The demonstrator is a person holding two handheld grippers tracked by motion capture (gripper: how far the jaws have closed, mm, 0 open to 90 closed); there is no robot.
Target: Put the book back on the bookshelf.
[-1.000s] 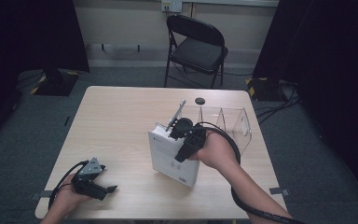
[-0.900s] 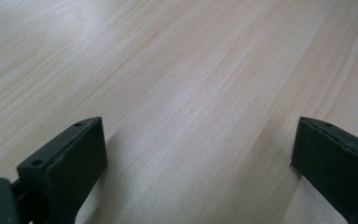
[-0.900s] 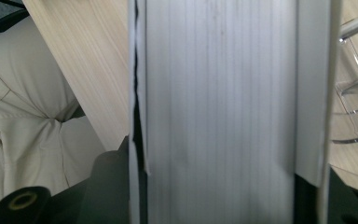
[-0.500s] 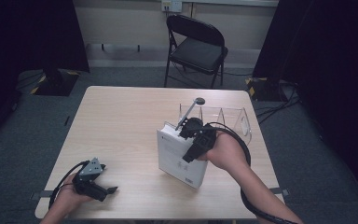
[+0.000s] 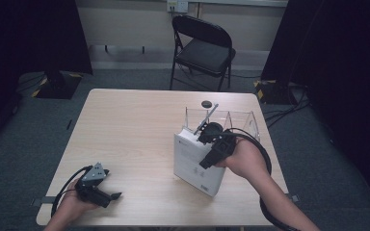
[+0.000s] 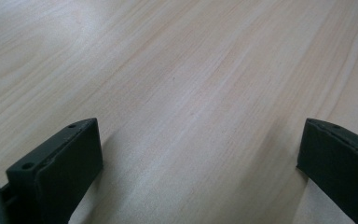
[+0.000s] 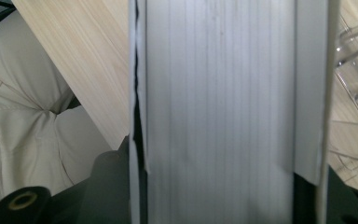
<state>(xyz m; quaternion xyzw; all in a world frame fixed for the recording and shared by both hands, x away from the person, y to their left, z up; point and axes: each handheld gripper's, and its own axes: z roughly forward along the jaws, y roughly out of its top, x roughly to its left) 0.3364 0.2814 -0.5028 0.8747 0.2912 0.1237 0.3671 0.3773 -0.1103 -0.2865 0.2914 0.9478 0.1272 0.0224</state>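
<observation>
A white book (image 5: 198,163) with a thick block of pages stands tilted on the table (image 5: 135,130), at about 4 o'clock from the table's middle. Grey print marks its cover, but it is too small to read. The right gripper (image 5: 207,137) clamps the book's upper edge; in the right gripper view the pale, finely lined page edges (image 7: 219,107) run straight up between the black jaws, which press on the covers at either side. Just behind the book, toward 1 o'clock, sits a clear plastic divided organiser (image 5: 241,120), with a small dark round thing (image 5: 206,104) beyond it. The left gripper (image 5: 107,195) rests at 7 o'clock near the table's front edge, its jaws wide apart over bare, light, straight-grained wood (image 6: 191,93). A black folding chair (image 5: 204,48) stands on grey carpet behind, between dark curtains.
</observation>
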